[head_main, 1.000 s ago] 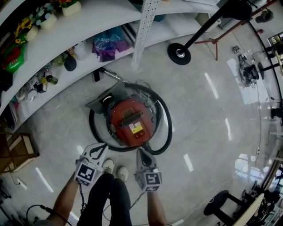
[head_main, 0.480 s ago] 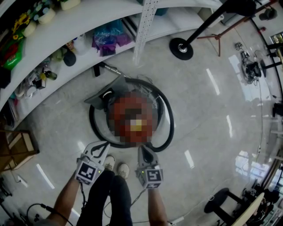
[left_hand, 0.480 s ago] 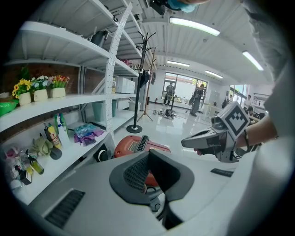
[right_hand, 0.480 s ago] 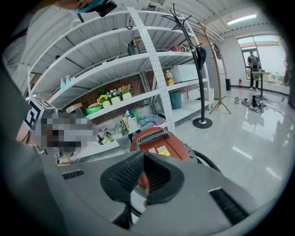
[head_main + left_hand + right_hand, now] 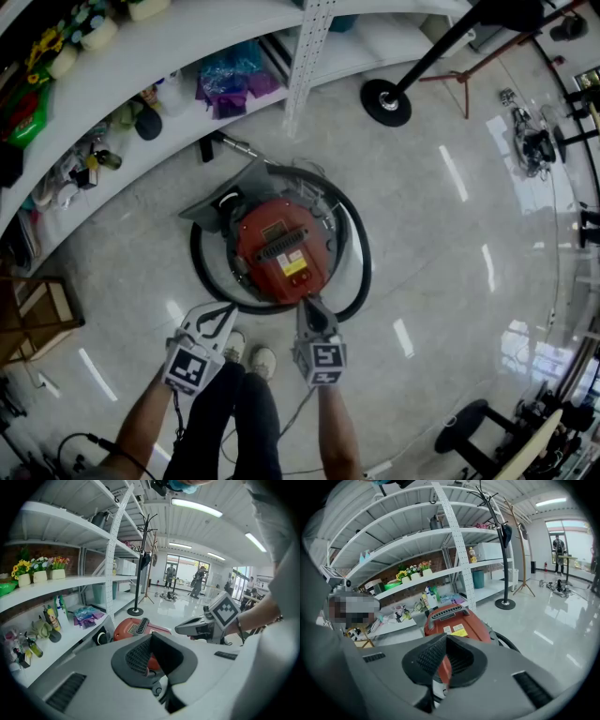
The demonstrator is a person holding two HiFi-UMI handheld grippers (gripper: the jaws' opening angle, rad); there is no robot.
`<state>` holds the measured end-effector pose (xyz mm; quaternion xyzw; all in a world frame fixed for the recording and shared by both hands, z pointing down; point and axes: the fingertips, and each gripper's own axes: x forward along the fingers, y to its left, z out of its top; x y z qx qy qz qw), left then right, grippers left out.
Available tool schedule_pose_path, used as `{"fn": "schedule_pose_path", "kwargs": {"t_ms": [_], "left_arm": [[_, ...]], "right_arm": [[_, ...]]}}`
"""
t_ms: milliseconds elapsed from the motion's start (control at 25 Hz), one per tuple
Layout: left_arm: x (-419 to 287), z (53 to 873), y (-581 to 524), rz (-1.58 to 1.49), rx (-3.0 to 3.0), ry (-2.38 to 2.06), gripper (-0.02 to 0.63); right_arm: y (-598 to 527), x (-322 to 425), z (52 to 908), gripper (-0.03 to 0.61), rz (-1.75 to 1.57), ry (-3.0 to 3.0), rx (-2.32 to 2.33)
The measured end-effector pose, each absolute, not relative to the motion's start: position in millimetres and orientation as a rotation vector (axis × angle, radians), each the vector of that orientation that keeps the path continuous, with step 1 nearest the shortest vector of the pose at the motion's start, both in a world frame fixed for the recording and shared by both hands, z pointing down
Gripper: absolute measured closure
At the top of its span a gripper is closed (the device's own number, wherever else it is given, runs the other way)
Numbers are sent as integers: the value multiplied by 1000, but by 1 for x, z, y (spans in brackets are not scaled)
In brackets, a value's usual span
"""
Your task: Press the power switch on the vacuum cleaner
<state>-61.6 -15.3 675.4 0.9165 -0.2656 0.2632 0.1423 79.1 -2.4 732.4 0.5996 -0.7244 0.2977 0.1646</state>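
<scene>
Glossy grey floor [image 5: 441, 272] is lying wide and open on the right of this showroom, while white shelving [image 5: 187, 56] is hemming in the left. The red vacuum cleaner [image 5: 281, 248] is sitting on the floor just in front of the shelving, its black hose [image 5: 361, 272] looping around it. A person is holding the right gripper [image 5: 307, 303], jaws pressed together on nothing, at the canister's near edge. The left gripper [image 5: 223, 309], likewise closed and empty, is hanging beside it near the hose loop.

We get bright light from ceiling strips [image 5: 197, 507], streaked glare on the floor [image 5: 450, 183], faint shadow round the vacuum cleaner [image 5: 281, 248], fisheye-bent shelves [image 5: 187, 47], dark corners.
</scene>
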Motion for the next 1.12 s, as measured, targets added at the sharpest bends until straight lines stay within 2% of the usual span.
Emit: {"fn": "schedule_pose_path", "kwargs": {"t_ms": [1120], "left_arm": [[-68, 684, -14, 790, 2635, -751, 607]], "right_arm": [[-30, 102, 785, 567, 881, -1959, 1731]]}}
